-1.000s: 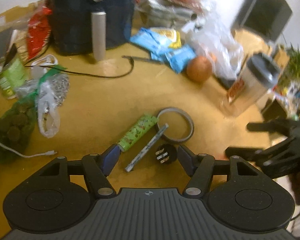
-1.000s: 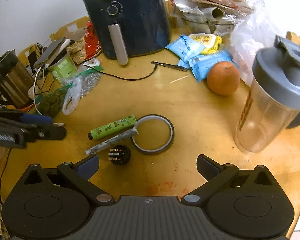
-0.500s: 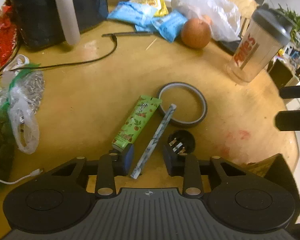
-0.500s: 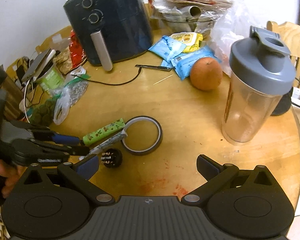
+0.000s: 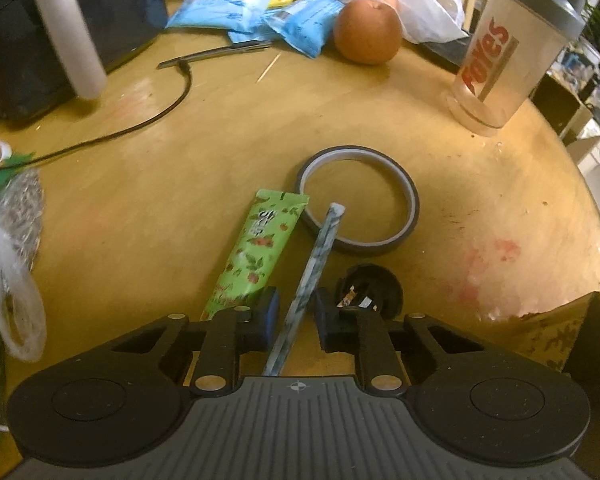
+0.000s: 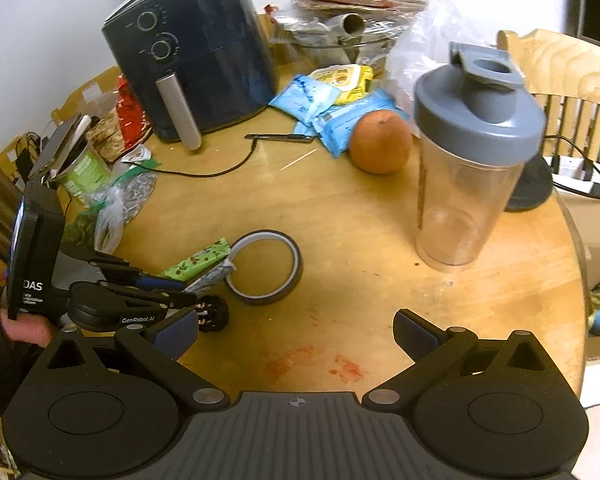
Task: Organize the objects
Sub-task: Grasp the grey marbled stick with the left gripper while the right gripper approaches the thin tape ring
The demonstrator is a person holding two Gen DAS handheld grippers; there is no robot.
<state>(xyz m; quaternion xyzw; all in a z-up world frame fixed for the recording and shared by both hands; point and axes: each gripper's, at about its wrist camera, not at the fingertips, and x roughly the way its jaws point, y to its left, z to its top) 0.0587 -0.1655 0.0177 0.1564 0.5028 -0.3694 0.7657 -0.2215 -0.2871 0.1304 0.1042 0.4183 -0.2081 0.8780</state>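
Note:
A thin grey-blue marbled stick packet (image 5: 320, 248) lies on the round wooden table (image 5: 180, 184), its far end resting on a tape ring (image 5: 360, 216). My left gripper (image 5: 296, 312) is low over the stick's near end and its jaws are closing. The stick lies between the pads with a small gap on each side. A green sachet (image 5: 260, 256) lies just left of it and a black round plug (image 5: 374, 288) just right. In the right wrist view the left gripper (image 6: 188, 300) is at the left. My right gripper (image 6: 296, 328) is open and holds nothing.
A dark air fryer (image 6: 196, 60) stands at the back with a black cable (image 5: 140, 128) running from it. An orange (image 6: 380, 142), blue packets (image 5: 300, 20) and a shaker bottle (image 6: 472, 160) are to the right. Plastic bags (image 5: 12, 248) lie left. A wooden chair (image 6: 560, 68) stands behind.
My left gripper has come down and forward over the stick packet, and its jaws have narrowed from wide open to close around it. The right gripper has stayed nearly still.

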